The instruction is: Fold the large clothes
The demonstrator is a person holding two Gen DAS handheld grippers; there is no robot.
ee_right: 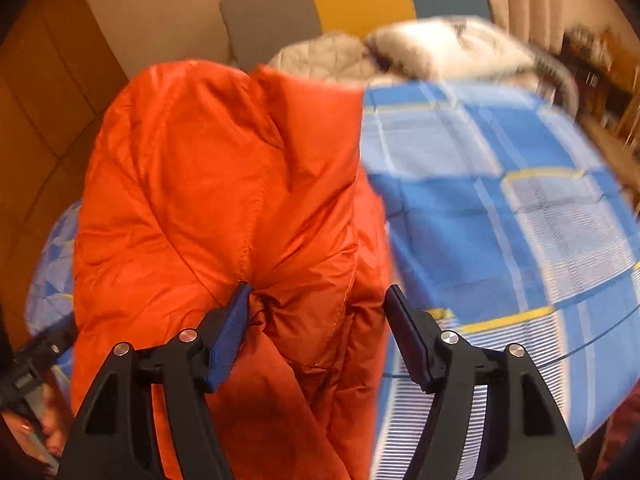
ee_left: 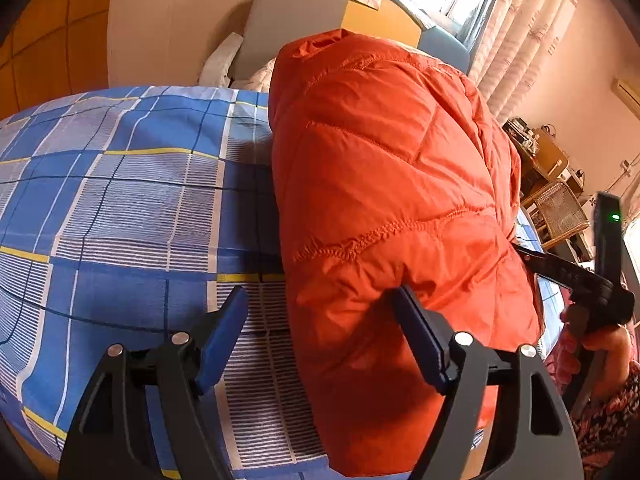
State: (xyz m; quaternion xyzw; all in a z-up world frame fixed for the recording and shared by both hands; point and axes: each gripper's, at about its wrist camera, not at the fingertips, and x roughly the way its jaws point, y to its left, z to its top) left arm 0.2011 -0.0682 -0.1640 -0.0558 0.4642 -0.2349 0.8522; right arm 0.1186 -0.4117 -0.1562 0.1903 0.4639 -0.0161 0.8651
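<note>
With both claws apart, the left claw straddling the jacket edge and the right claw over its bunched corner, back straight off so the fold stays put.

A bed carries everything here — its top is covered by a blue checked sheet with white striped squares and thin yellow lines. An orange quilted puffer jacket lies directly on the sheet in a thick folded bundle, running from the near edge toward the head of the bed. At the head end — pale, crumpled bedding rests against a padded headboard.
</note>
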